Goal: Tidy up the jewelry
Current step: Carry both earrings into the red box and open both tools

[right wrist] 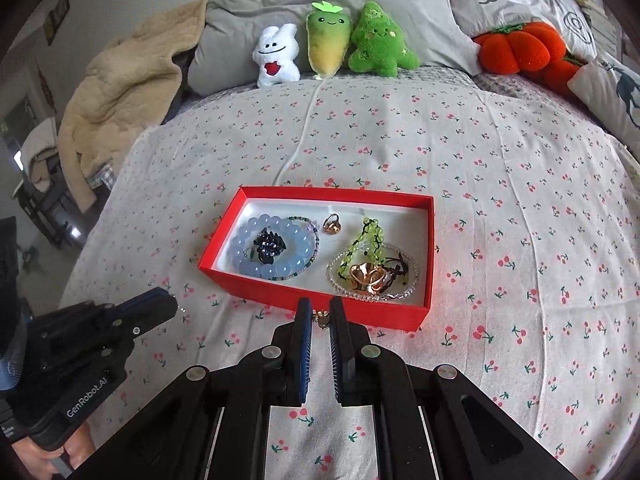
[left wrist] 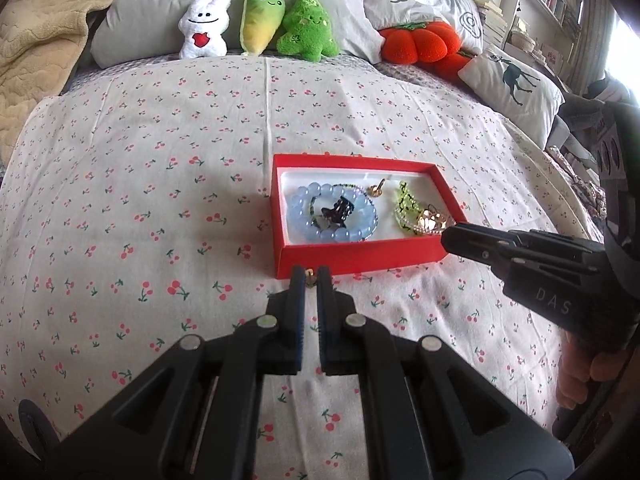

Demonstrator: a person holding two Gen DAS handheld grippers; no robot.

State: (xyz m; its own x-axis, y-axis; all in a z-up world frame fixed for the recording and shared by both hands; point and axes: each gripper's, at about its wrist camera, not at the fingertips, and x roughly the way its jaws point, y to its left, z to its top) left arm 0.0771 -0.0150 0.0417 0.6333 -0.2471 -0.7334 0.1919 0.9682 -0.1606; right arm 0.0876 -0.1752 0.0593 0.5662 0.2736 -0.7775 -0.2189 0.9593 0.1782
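Red jewelry box: open and lidless, white-lined, set on the cherry-print bedsheet near the middle of the bed.

Contents, left half: pale blue bead bracelet ringing a black hair claw; a thin strand of green and clear beads curves along its right side.

Contents, centre far: small gold ring, apart from the rest.

Contents, right half: lime-green bead strand, clear bead bracelet and a gold ornament, all overlapping in one heap.

Left gripper: fingers clenched on a small gold trinket that shows between the tips, just in front of the box's near wall, above the sheet. Seen from the right wrist camera it lies left of the box.

Right gripper: likewise clenched on a small gold piece at the tips, against the box's near wall. From the left wrist camera its tip reaches the box's near right corner.

Far edge of bed: white bunny plush, radish plush, green tree plush, orange pumpkin cushions, grey pillows. Beige blanket at far left.
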